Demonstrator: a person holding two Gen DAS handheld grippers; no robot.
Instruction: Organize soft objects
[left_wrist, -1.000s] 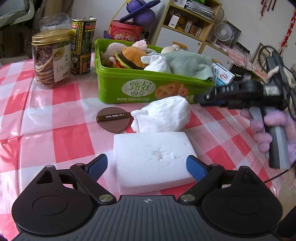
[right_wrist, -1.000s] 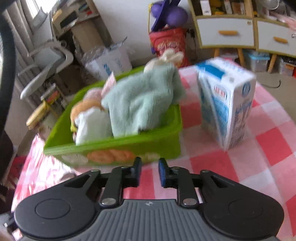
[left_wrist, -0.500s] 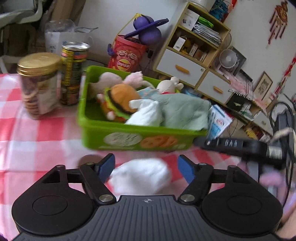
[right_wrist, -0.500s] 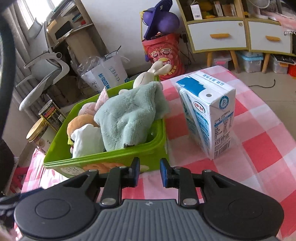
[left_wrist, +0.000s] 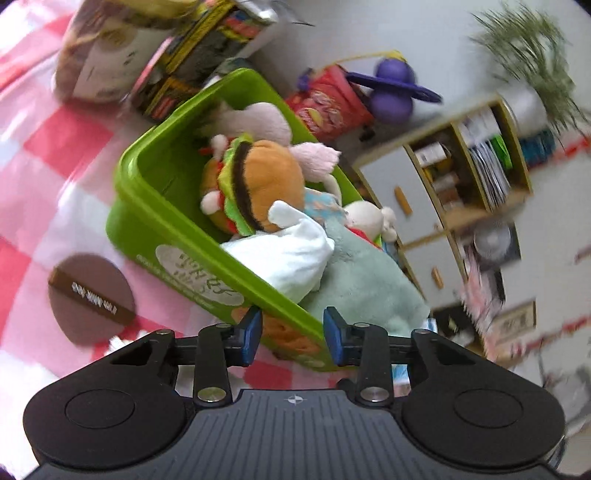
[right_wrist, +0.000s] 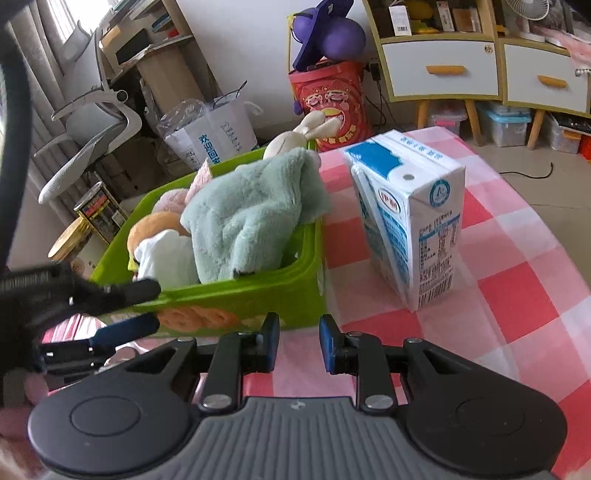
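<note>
A green bin (left_wrist: 147, 221) (right_wrist: 258, 295) holds soft things: a burger plush (left_wrist: 255, 184), a white cloth (left_wrist: 291, 258), a mint towel (left_wrist: 369, 288) (right_wrist: 251, 221), a pink plush (left_wrist: 258, 122) and a rabbit toy (right_wrist: 306, 129). My left gripper (left_wrist: 292, 338) is rolled sideways at the bin's near wall, its jaws part open around the rim, nothing held. It shows in the right wrist view (right_wrist: 122, 306). My right gripper (right_wrist: 298, 341) is narrowly open and empty, just before the bin's corner.
A brown round puff (left_wrist: 90, 299) lies on the red-checked tablecloth (right_wrist: 517, 295) before the bin. A milk carton (right_wrist: 410, 225) stands right of the bin. A jar (left_wrist: 110, 55) and a tin can (left_wrist: 207, 48) stand behind it. A shelf unit is beyond the table.
My left gripper has left the white foam block and white cloth on the table, moved up to the bin, rolled sideways and narrowed its jaws. My right gripper has opened slightly.
</note>
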